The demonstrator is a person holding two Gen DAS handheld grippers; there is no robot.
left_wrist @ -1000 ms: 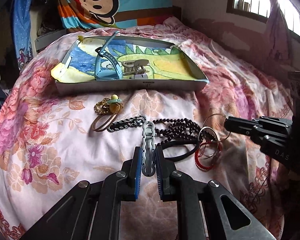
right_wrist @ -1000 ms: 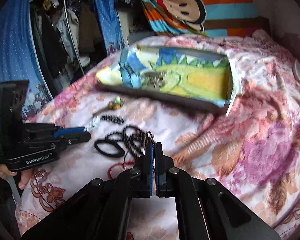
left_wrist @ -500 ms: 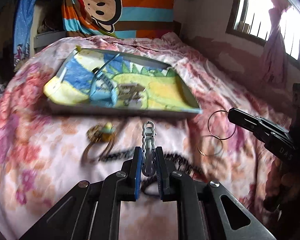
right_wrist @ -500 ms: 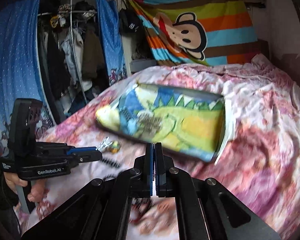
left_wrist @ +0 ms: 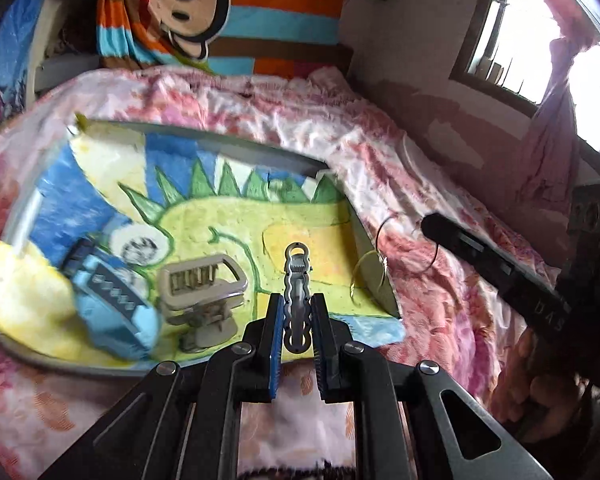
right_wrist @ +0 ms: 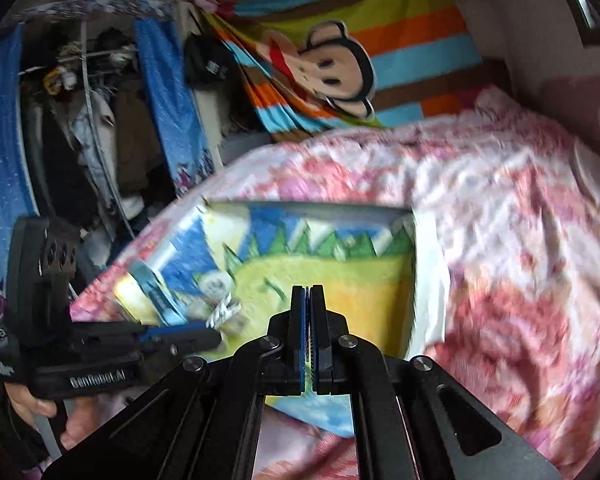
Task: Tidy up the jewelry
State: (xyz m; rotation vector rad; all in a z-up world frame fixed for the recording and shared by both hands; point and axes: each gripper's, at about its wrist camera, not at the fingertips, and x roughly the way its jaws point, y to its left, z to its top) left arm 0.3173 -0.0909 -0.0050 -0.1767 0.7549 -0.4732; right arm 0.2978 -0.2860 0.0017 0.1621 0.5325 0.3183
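Observation:
My left gripper is shut on a silver wavy hair clip and holds it above the near right part of the grey tray, which is lined with a dinosaur drawing. A blue hair clip and a beige claw clip lie inside the tray at the left. In the left wrist view my right gripper reaches in from the right, shut on thin wire bangles that hang over the tray's right rim. In the right wrist view the right gripper stands shut above the tray, with the left gripper beside it.
The tray rests on a pink floral bedspread. A striped monkey blanket hangs at the bed's head and a window is at the right. An open wardrobe with clothes stands left of the bed.
Both grippers have moved forward from over the loose jewellery on the bedspread to over the tray, carrying the silver clip and the bangles. The bead necklaces and the other loose pieces have dropped out of view.

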